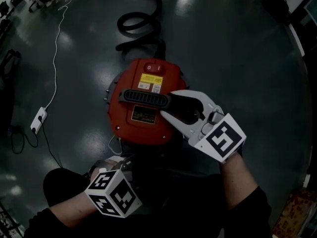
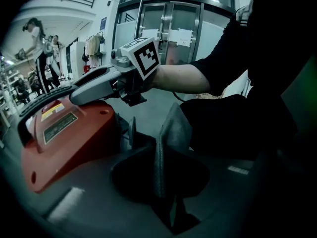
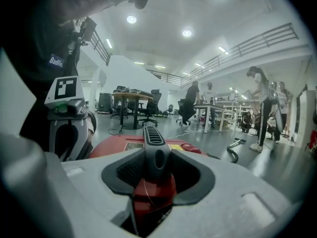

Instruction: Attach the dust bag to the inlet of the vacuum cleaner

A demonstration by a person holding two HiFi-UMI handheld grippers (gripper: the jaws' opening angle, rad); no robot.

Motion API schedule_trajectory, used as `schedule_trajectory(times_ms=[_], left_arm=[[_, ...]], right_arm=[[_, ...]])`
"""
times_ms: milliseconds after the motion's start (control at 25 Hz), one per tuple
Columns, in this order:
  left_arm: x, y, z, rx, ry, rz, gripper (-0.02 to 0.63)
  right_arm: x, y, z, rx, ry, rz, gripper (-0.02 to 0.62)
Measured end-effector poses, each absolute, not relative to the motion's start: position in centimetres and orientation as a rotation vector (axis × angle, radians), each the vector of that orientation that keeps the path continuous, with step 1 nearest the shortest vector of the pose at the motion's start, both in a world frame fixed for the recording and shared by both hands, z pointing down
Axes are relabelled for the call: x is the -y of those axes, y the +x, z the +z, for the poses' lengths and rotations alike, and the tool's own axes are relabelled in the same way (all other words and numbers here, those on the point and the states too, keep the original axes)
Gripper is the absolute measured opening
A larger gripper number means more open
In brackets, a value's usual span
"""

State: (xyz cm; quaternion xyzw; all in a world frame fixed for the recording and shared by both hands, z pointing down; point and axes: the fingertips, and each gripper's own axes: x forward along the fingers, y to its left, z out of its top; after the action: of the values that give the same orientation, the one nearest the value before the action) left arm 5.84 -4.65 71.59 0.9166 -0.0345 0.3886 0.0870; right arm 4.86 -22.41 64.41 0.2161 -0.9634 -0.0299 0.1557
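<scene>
The red vacuum cleaner (image 1: 143,120) stands on the floor below me, its black handle (image 1: 146,97) running across the top. My right gripper (image 1: 167,103) is shut on the handle's right end; in the right gripper view the handle (image 3: 153,150) sits clamped between the pads. My left gripper (image 1: 119,163) is low at the vacuum's near side. In the left gripper view a dark grey sheet of the dust bag (image 2: 171,130) stands upright between the jaws, which are shut on it, beside the red body (image 2: 69,138). The inlet is not visible.
A black hose (image 1: 143,21) curls on the floor behind the vacuum. A white cable runs to a power strip (image 1: 38,119) at the left. Several people, tables (image 3: 131,97) and chairs stand far off. My dark-clothed legs (image 2: 237,118) are close on the right.
</scene>
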Motion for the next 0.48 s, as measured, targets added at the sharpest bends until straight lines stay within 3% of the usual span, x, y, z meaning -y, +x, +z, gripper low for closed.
schedule_trajectory(times_ms=[480], left_arm=[[4.99,5.35,71.70,0.101,2.685,1.109,0.060]], right_arm=[[22.38,4.85,64.66,2.742,0.613,-0.099,0.155]])
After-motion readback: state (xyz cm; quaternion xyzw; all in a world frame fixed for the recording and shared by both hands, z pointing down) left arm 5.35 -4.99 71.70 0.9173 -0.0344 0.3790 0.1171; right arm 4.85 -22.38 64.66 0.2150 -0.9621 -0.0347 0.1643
